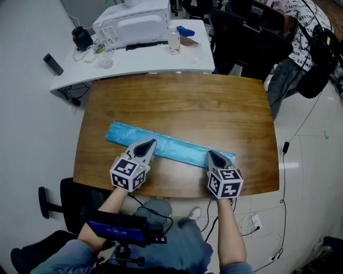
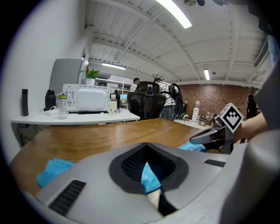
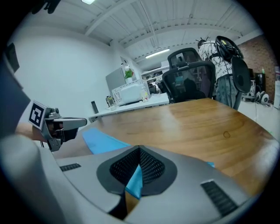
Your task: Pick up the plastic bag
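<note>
Wood table, plastic bag flat on it; left gripper & right gripper both pinched shut on its near edge. Grasp looks set; next: lift both evenly.

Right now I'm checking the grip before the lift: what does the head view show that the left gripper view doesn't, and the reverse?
Only the head view: the plastic bag lying full length across the wooden table, with both grippers at its near edge. Only the left gripper view: the left gripper with its jaws closed on a fold of the bag, plus the ceiling lights. Both: the right gripper, the bag, the table and the white microwave.
</note>
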The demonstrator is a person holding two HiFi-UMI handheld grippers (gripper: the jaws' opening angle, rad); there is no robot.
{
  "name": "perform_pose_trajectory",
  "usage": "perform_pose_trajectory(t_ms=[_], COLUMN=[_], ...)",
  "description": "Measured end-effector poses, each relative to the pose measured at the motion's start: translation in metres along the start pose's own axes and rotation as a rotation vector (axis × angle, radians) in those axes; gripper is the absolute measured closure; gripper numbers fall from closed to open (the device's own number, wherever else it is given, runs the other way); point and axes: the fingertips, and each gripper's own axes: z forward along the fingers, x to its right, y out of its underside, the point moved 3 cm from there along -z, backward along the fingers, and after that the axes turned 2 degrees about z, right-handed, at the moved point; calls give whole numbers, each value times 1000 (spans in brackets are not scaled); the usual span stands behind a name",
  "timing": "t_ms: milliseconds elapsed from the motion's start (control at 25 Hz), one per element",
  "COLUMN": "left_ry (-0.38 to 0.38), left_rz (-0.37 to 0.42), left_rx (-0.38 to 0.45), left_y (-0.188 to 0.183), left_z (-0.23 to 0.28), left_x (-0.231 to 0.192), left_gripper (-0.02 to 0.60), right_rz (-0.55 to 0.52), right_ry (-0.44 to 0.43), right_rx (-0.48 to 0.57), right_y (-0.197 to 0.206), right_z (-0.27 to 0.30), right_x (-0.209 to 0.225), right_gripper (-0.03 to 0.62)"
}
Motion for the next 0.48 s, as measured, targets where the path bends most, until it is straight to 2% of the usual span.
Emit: perform_pose_trajectory(t_ms=[240,480], left_ry=[-57,-118], left_rz=[-5,-26], left_rx=[-109,-235], left_y=[27,56], left_z=[-4,-7], left_x=[-61,-100], left_gripper=[574,574], right_rz=[-40,-103], right_ry=[56,123], right_rx=[-76,-130], right_y=[15,18], right_z=[11,12], right_x=[-2,2], right_gripper=[594,594])
